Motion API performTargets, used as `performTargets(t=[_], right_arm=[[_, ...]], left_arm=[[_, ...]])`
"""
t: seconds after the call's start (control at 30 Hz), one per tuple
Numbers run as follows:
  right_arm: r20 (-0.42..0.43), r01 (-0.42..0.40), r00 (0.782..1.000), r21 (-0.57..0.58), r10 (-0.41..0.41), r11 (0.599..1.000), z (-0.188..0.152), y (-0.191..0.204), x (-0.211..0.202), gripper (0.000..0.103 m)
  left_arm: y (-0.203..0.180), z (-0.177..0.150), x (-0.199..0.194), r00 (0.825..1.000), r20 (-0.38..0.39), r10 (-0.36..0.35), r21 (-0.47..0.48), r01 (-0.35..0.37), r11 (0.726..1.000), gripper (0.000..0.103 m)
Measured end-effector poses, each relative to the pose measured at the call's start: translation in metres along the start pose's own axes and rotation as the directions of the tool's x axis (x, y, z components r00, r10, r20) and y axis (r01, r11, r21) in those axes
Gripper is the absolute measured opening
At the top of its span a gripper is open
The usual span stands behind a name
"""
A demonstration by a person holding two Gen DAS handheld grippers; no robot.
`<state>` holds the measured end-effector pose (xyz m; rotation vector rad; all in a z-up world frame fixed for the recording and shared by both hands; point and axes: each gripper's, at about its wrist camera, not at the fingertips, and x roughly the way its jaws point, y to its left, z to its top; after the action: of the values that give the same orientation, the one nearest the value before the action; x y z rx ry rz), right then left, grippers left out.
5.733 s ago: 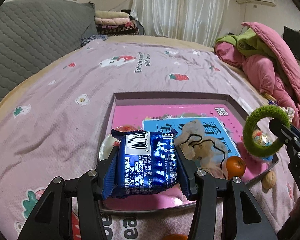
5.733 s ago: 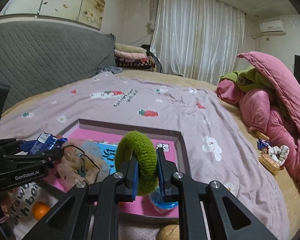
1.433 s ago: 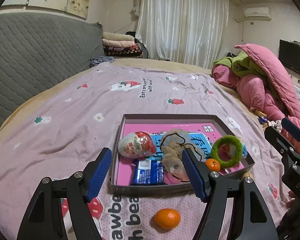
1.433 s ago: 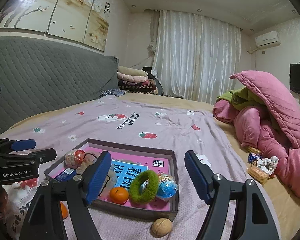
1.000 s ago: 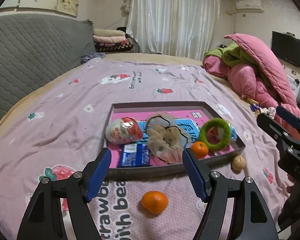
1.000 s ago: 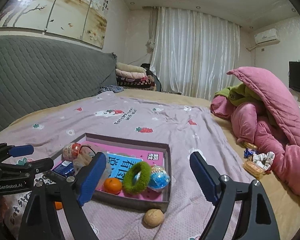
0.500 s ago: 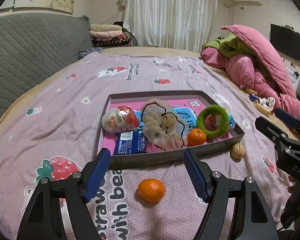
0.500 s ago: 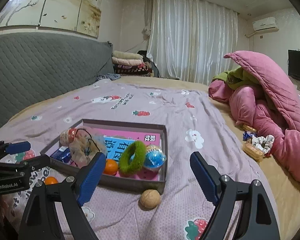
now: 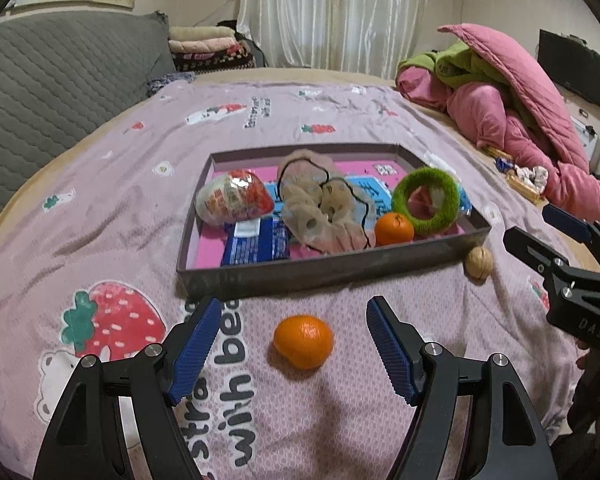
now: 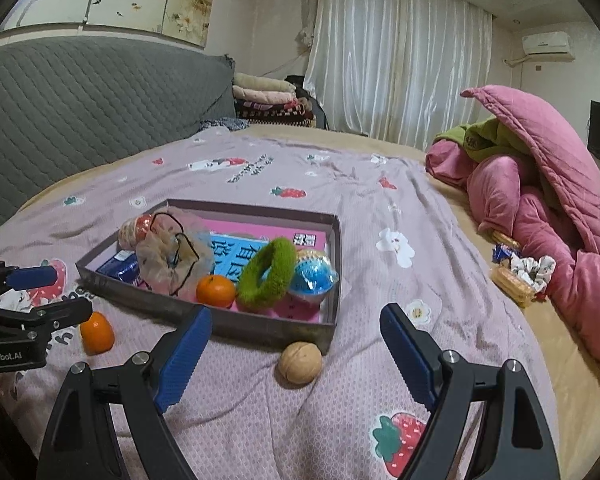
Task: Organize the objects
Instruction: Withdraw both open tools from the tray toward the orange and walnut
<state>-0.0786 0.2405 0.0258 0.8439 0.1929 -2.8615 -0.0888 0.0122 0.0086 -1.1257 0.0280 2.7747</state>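
Note:
A shallow grey box [image 9: 320, 270] [image 10: 260, 330] lies on the bed. It holds a green ring [image 9: 426, 199] [image 10: 266, 272], a tangerine [image 9: 394, 228] [image 10: 215, 290], a blue snack packet [image 9: 256, 242], a beige scrunchie [image 9: 324, 212], a red-white egg [image 9: 234, 202] and a blue ball [image 10: 314, 276]. A loose tangerine [image 9: 303, 341] [image 10: 97, 332] lies in front of the box, between the fingers of my open left gripper [image 9: 294, 346]. A walnut [image 10: 300, 362] [image 9: 479, 262] lies by the box's near right corner, in front of my open right gripper [image 10: 296, 360].
The bed has a purple strawberry-print sheet [image 9: 100, 208]. A heap of pink and green quilts [image 10: 540, 184] lies at the right, with snacks and a scrunchie [image 10: 520, 270] next to it. A grey padded headboard [image 10: 80, 112] runs along the left.
Both grippers let go of the snack packet and the green ring, which now lie in the box. Both have pulled back and lowered; the loose tangerine and the walnut are closer.

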Motion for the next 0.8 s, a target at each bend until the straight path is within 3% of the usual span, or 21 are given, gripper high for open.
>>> performTargets(t=[0.3,0.8], right_arm=[[-0.089,0.025,0.996,0.017,-0.023,1.000,-0.011,-0.008,0.019,0.086],[-0.205,-0.005,0.979,0.029,0.011,1.000,-0.021,-0.010,0.059,0.086]], left_arm=[[0.002,-0.013,0.011,0.999,-0.055,0.003,0.010,-0.003,1.000,0.076],[0.007,-0.021,0.036,0.993,-0.111,0.031,-0.025,-0.034,0.999,0.076]])
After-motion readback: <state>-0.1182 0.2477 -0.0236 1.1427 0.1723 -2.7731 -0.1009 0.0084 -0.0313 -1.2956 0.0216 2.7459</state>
